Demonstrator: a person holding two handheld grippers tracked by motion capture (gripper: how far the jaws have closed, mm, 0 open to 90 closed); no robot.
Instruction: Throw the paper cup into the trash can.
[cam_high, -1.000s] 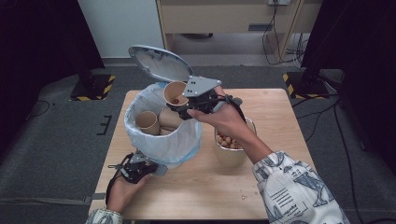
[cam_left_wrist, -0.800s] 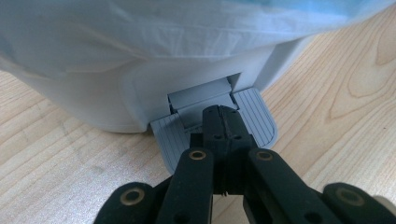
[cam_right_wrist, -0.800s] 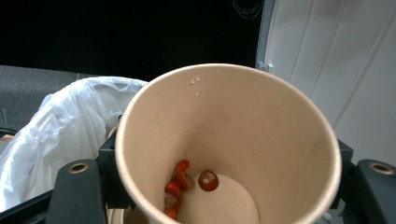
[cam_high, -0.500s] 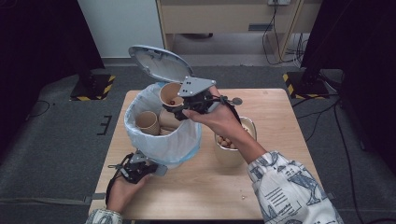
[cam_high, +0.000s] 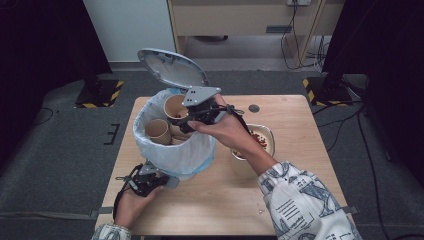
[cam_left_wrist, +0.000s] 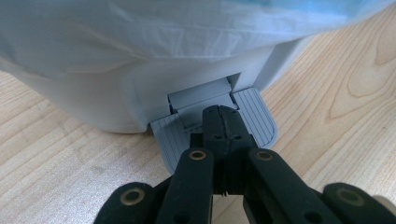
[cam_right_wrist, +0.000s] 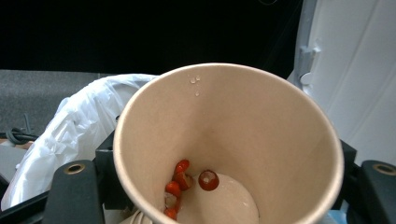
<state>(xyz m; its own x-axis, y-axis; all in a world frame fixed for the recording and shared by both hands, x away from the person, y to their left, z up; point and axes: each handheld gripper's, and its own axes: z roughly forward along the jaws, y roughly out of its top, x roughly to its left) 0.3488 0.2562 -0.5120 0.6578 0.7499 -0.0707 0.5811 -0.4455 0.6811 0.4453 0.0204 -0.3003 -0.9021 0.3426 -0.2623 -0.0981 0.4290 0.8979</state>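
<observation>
The right gripper (cam_high: 186, 116) holds a paper cup (cam_right_wrist: 229, 144) (red bits (cam_right_wrist: 180, 179) inside) over the bin (cam_high: 172, 150).

Tan paper cup (cam_right_wrist: 229, 144), clamped btwn jaws of right gripper (cam_high: 192, 116), tilts mouth-up over the white pedal bin (cam_high: 172, 145), lid (cam_high: 172, 67) raised. Red scraps (cam_right_wrist: 187, 182) cling to cup's bottom. Another paper cup (cam_high: 157, 131) lies inside bin's liner.

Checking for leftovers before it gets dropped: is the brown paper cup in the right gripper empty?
Not empty. The brown paper cup, clamped in the right gripper, has a few red bits at its bottom.
</observation>
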